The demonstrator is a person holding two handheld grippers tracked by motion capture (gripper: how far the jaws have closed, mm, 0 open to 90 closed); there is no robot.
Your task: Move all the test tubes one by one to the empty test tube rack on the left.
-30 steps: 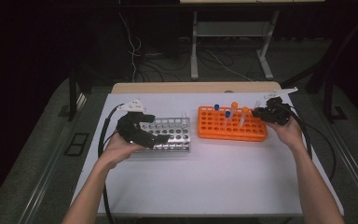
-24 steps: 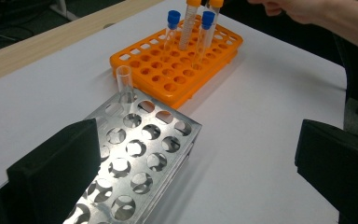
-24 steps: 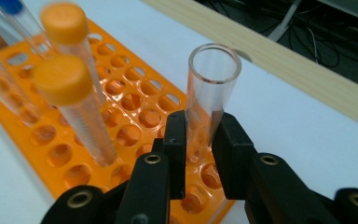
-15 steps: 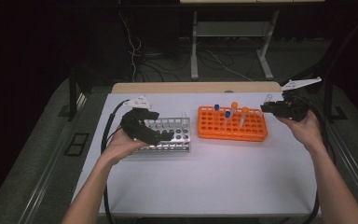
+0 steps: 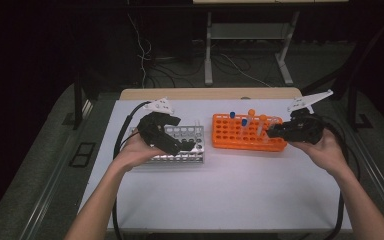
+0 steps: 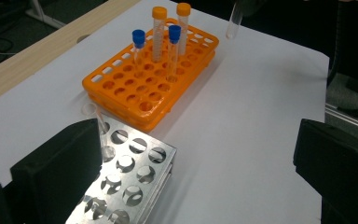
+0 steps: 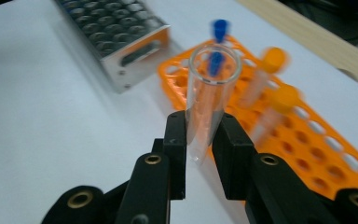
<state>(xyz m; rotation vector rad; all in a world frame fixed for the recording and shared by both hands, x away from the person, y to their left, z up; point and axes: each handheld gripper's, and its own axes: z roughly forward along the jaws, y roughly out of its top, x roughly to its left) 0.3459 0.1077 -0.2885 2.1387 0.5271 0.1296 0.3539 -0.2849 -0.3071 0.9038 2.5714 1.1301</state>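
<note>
The right tool (image 7: 199, 140) is clamped on a clear, uncapped glass tube (image 7: 209, 93), held above the bench (image 5: 240, 195) just beside the right end of the orange rack (image 5: 247, 135). Carry the tube upright, centre it over a free hole of the metal rack (image 5: 180, 145), and lower it straight down before releasing. The left tool (image 6: 191, 163) stands wide open, hovering over the metal rack's end, gripping nothing. The tube is transparent, round-bottomed and empty-looking.
</note>
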